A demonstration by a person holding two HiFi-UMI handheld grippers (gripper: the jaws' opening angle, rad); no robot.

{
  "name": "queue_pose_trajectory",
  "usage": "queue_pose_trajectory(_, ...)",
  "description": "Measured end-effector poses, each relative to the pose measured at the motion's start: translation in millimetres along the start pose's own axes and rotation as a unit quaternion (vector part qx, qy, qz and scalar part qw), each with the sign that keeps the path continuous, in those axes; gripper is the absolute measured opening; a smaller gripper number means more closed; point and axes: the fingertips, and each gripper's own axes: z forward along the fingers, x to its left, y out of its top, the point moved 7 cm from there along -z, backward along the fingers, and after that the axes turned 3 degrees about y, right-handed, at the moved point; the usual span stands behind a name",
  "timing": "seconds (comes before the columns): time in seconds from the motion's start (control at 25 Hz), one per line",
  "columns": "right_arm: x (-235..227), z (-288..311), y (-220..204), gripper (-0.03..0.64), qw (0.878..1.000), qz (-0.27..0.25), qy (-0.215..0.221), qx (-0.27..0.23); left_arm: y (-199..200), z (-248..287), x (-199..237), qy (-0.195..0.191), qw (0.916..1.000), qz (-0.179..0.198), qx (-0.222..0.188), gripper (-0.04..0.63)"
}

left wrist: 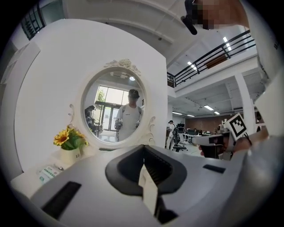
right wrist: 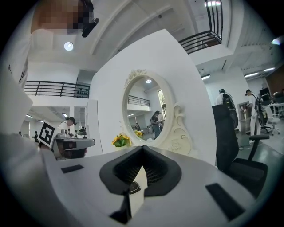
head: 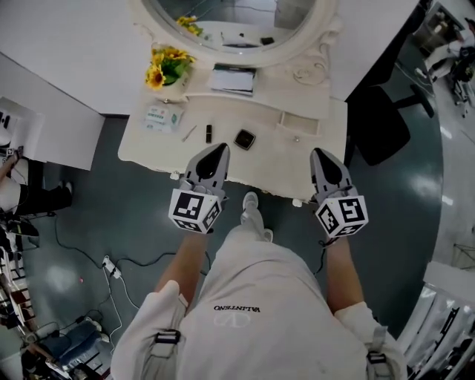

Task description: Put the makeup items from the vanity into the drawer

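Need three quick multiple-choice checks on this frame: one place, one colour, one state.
1. Sunflowers stand on which side of the mirror, head view? A left B right C behind
2. Compact colour? A red B black C yellow
3. Left gripper and right gripper? A both open B both shut, empty C left holds compact
Answers: 1 A, at the vanity's left end; 2 B, dark square on the cream top; 3 B, each gripper view shows jaws together, nothing between.

Cream vanity counter (head: 223,111): sunflowers (head: 165,68) at ten o'clock, a green-printed packet (head: 163,119) at nine, a dark tube (head: 209,133) and a square compact (head: 245,139) near centre.
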Motion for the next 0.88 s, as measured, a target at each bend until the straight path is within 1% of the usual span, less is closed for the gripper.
queue_pose_trajectory(0.24, -11, 42, -23, 0.011, 0.999, 0.029, 0.005, 0.029, -29, 40, 17, -0.008, 0.9987, -0.007, 0.050, 0.002)
queue_pose_trajectory(0.4, -19, 72, -40, 0.011, 0.997, 0.047, 0.002, 0.055, -49, 69, 26, -0.017, 0.9954, -0.010, 0.094, 0.002)
queue_pose_trajectory(0.56, -15, 98, -59, 0.011, 0.995, 0.053, 0.011, 0.084, -77, 93, 32, -0.031, 0.9896, -0.018, 0.139, 0.002)
queue_pose_trajectory(0.72, -10, 123, -78, 0.011, 0.990, 0.066, 0.022, 0.120, -103, 111, 38, -0.040, 0.9818, -0.031, 0.183, 0.002)
queue_pose_trajectory(0.88, -12, 143, -98, 0.011, 0.983, 0.085, 0.017, 0.162, -126, 126, 41, -0.052, 0.9737, -0.027, 0.220, 0.002)
